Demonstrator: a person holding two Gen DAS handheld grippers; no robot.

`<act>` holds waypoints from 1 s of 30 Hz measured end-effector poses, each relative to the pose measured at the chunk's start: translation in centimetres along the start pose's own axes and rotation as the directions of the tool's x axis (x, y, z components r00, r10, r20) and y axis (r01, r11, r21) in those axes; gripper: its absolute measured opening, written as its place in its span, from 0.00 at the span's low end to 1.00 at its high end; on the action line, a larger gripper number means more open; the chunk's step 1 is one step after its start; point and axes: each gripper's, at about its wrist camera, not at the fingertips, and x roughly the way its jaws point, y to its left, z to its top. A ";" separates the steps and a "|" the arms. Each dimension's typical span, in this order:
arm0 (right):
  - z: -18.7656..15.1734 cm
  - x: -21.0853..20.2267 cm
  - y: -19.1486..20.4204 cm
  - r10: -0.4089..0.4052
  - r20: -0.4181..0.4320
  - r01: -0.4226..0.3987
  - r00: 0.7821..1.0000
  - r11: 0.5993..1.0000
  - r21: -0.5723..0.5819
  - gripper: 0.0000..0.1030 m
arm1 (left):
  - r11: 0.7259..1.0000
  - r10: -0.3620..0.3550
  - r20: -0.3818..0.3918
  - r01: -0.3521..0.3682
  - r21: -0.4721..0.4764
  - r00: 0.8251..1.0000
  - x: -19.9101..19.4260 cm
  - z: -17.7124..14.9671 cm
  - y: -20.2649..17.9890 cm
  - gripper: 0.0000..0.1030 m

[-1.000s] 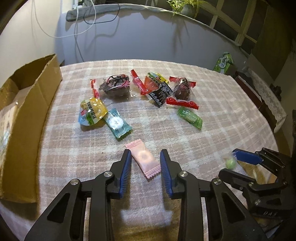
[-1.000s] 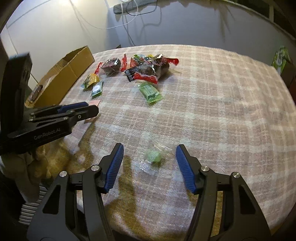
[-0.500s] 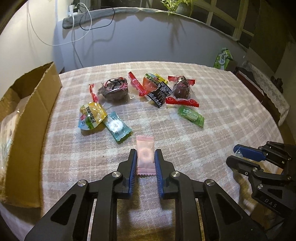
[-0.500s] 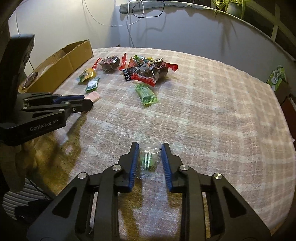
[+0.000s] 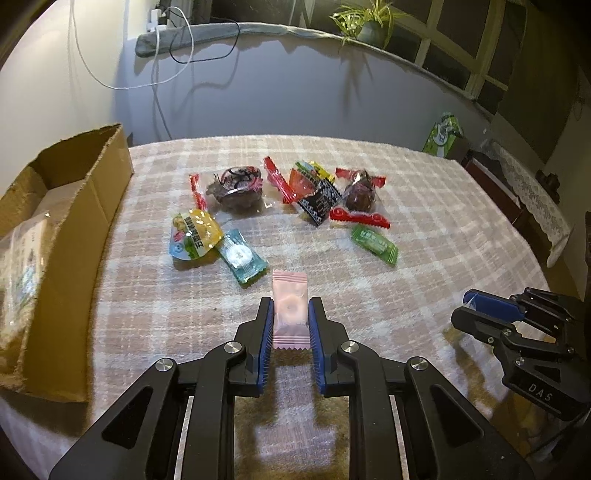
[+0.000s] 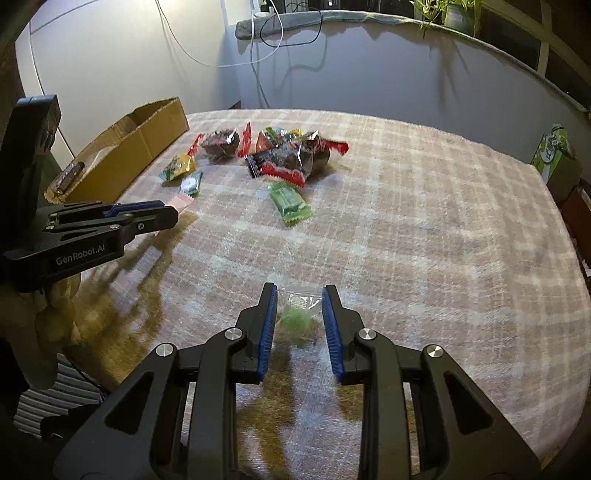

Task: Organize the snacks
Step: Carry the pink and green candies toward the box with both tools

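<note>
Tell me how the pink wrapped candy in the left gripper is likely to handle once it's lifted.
The pink candy is a thin flat wrapper around a small ring sweet, so it is probably very light. The left gripper pinches its sides, so the crimped ends will likely flop. The glossy film could slip or twist between the pads if it is swung fast.

I am in a home, in what looks like a living or dining room. My surface (image 5: pixel 424 236) is round and wears a pink-and-white checked cloth. Behind it a pale wall ends in a ledge holding a potted plant (image 5: pixel 364 22) beside a dark, white-framed window (image 5: pixel 491 62). White charging cables (image 5: pixel 162 62) hang from a wall socket. A lace-covered piece of furniture (image 5: pixel 532 199) stands at the right, and an open cardboard box (image 5: pixel 55 236) sits at the left.
</note>
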 end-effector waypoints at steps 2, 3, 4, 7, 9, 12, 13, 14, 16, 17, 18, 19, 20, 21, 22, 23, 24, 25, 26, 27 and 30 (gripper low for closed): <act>0.4 -0.5 0.1 0.006 0.013 -0.006 1.000 1.000 0.000 0.25 | 1.000 -0.001 0.012 0.001 -0.006 1.000 -0.5 0.1 0.2 0.17; 0.6 -0.6 0.2 0.009 0.017 -0.009 1.000 1.000 -0.001 0.25 | 1.000 -0.001 0.020 0.001 -0.009 1.000 -0.8 0.2 0.4 0.17; 0.9 -0.9 0.3 0.013 0.025 -0.013 1.000 1.000 -0.002 0.25 | 1.000 -0.001 0.024 0.001 -0.011 1.000 -1.0 0.3 0.5 0.17; 1.8 -1.3 0.7 0.026 0.041 -0.026 0.999 1.000 -0.015 0.25 | 1.000 0.002 0.047 -0.001 -0.022 0.999 -1.9 0.6 1.1 0.17; 2.4 -1.5 1.1 0.035 0.050 -0.034 0.998 0.999 -0.025 0.25 | 1.000 0.005 0.062 -0.003 -0.029 0.998 -2.6 0.9 1.5 0.17; 3.9 -1.6 2.0 0.058 0.067 -0.055 0.996 0.997 -0.046 0.25 | 0.999 0.018 0.089 -0.015 -0.038 0.996 -3.7 1.3 2.3 0.17; 4.4 -1.7 2.3 0.065 0.074 -0.061 0.995 0.997 -0.054 0.25 | 0.999 0.025 0.100 -0.021 -0.040 0.995 -4.1 1.5 2.7 0.17; 4.8 -1.7 2.6 0.071 0.079 -0.067 0.994 0.996 -0.060 0.25 | 0.999 0.031 0.109 -0.026 -0.043 0.994 -4.5 1.7 3.1 0.17; 6.1 -1.8 3.6 0.084 0.098 -0.076 0.992 0.994 -0.084 0.25 | 0.998 0.047 0.126 -0.041 -0.050 0.991 -5.2 2.1 3.9 0.17; 6.8 -1.9 4.1 0.090 0.110 -0.079 0.990 0.992 -0.098 0.25 | 0.997 0.055 0.134 -0.048 -0.055 0.990 -5.5 2.3 4.4 0.17; 7.4 -2.0 4.5 0.095 0.119 -0.082 0.988 0.991 -0.108 0.25 | 0.997 0.062 0.140 -0.054 -0.061 0.988 -5.8 2.4 4.8 0.17; 8.1 -2.0 5.0 0.103 0.128 -0.087 0.986 0.989 -0.120 0.25 | 0.996 0.071 0.147 -0.061 -0.069 0.987 -6.2 2.6 5.4 0.17; 8.9 -2.0 5.6 0.112 0.135 -0.094 0.984 0.987 -0.132 0.25 | 0.995 0.079 0.152 -0.068 -0.076 0.985 -6.4 2.8 6.0 0.17; 9.5 -1.9 6.0 0.119 0.140 -0.099 0.983 0.985 -0.141 0.25 | 0.994 0.088 0.156 -0.076 -0.083 0.984 -6.7 2.9 6.4 0.17; 10.4 -1.8 6.7 0.129 0.147 -0.106 0.981 0.983 -0.152 0.25 | 0.993 0.097 0.161 -0.083 -0.089 0.982 -6.9 3.0 7.0 0.17; 11.0 -1.7 7.2 0.139 0.149 -0.115 0.979 0.980 -0.161 0.25 | 0.991 0.107 0.166 -0.091 -0.098 0.980 -7.2 3.1 7.7 0.17; 11.6 -1.6 7.8 0.151 0.152 -0.124 0.977 0.977 -0.171 0.25 | 0.990 0.113 0.169 -0.097 -0.105 0.979 -7.4 3.2 8.1 0.17; 12.3 -1.5 8.4 0.160 0.155 -0.131 0.975 0.975 -0.181 0.25 | 0.988 0.124 0.173 -0.106 -0.115 0.977 -7.6 3.3 8.8 0.17; 12.7 -1.4 8.9 0.167 0.157 -0.136 0.973 0.972 -0.189 0.25 | 0.986 0.133 0.176 -0.112 -0.123 0.975 -7.8 3.3 9.4 0.17; 13.3 -1.1 9.5 0.177 0.158 -0.144 0.971 0.969 -0.198 0.25 | 0.984 0.141 0.178 -0.118 -0.132 0.974 -8.0 3.4 9.9 0.17; 14.9 -0.3 11.3 0.212 0.155 -0.175 0.965 0.960 -0.220 0.25 | 0.978 0.165 0.184 -0.136 -0.158 0.969 -8.5 3.6 11.6 0.17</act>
